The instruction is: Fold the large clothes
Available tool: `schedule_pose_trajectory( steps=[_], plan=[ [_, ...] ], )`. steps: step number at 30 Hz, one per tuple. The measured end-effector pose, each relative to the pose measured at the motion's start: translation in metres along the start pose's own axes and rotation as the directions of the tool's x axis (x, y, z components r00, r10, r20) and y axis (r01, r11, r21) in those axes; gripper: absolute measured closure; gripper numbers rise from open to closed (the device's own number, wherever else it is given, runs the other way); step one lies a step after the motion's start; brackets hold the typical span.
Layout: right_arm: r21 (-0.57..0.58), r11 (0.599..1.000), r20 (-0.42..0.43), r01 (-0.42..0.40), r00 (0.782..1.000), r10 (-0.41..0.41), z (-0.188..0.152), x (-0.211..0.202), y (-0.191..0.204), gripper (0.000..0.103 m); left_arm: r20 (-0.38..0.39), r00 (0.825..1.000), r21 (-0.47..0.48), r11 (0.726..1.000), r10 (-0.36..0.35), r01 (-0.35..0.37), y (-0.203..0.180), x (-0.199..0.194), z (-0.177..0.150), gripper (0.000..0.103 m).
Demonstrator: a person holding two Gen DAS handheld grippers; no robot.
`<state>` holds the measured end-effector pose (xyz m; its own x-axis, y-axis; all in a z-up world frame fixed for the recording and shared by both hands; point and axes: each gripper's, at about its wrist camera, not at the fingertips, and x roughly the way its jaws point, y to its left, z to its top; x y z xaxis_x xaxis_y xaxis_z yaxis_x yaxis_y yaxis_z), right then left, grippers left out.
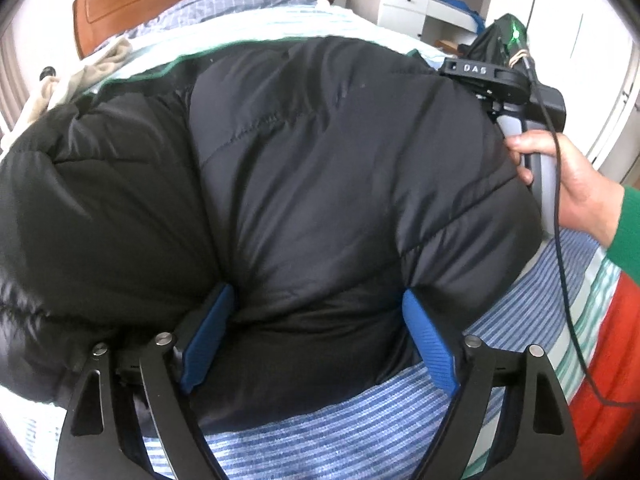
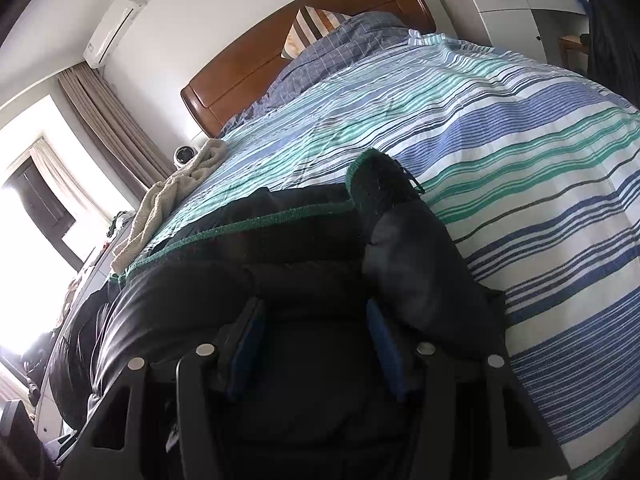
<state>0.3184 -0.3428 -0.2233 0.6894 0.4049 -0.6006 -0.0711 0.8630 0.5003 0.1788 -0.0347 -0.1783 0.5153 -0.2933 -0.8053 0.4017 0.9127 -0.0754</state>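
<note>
A large black puffer jacket (image 1: 304,168) with a green-trimmed hem lies on a striped bed. My left gripper (image 1: 316,320) is open, its blue pads (image 1: 208,336) set wide around a bulge of the jacket's near edge. The right gripper's body (image 1: 516,84) shows at the jacket's far right, held by a hand. In the right wrist view the jacket (image 2: 304,280) fills the lower frame, with a sleeve cuff (image 2: 384,184) sticking up. My right gripper (image 2: 316,336) is open, with jacket fabric between its pads.
The bed has a blue, green and white striped cover (image 2: 500,140) and a wooden headboard (image 2: 280,52). A beige towel (image 2: 176,196) lies at the bed's left edge. A white cabinet (image 2: 512,12) stands beside the bed. A window with curtains (image 2: 48,184) is at the left.
</note>
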Motion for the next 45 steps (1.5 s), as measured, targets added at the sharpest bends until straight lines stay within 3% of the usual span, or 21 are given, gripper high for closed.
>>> schedule_pose_trajectory(
  steps=[4,8,10,14,21,26,34,45],
  plan=[
    [0.004,1.0,0.0,0.008,1.0,-0.008,0.001,-0.006,0.002,0.049,-0.002,1.0,-0.033,0.999,-0.013,0.013,-0.004,-0.025,-0.003,0.017],
    [-0.037,0.985,0.025,0.168,0.986,-0.168,-0.007,-0.038,0.022,0.048,0.015,0.997,-0.123,0.989,-0.077,0.079,0.01,-0.055,-0.009,0.017],
    [-0.042,0.978,0.045,0.203,0.979,-0.201,-0.017,-0.064,0.034,0.047,0.024,0.998,-0.13,0.99,-0.06,0.063,0.018,-0.064,-0.012,0.017],
    [-0.054,0.979,0.065,0.196,0.979,-0.192,-0.05,-0.118,0.049,0.033,0.043,0.999,-0.126,0.992,0.014,-0.009,0.033,-0.077,-0.014,0.017],
    [-0.081,0.972,-0.009,0.22,0.975,-0.222,-0.123,-0.171,0.051,0.033,0.055,0.994,-0.18,0.98,0.092,-0.081,0.058,-0.082,-0.016,0.009],
    [-0.082,0.971,-0.09,0.226,0.968,-0.233,-0.152,-0.178,0.047,0.033,0.068,0.988,-0.216,0.969,0.139,-0.122,0.058,-0.082,-0.016,0.009],
    [-0.014,0.976,-0.07,0.219,0.973,-0.219,-0.153,-0.182,0.041,0.033,0.127,0.976,-0.215,0.965,0.178,-0.149,0.064,-0.091,-0.002,0.004],
    [0.001,0.985,-0.058,0.173,0.983,-0.173,-0.162,-0.188,0.043,0.033,0.116,0.968,-0.232,0.954,0.221,-0.19,0.074,-0.092,-0.001,0.003]
  ],
)
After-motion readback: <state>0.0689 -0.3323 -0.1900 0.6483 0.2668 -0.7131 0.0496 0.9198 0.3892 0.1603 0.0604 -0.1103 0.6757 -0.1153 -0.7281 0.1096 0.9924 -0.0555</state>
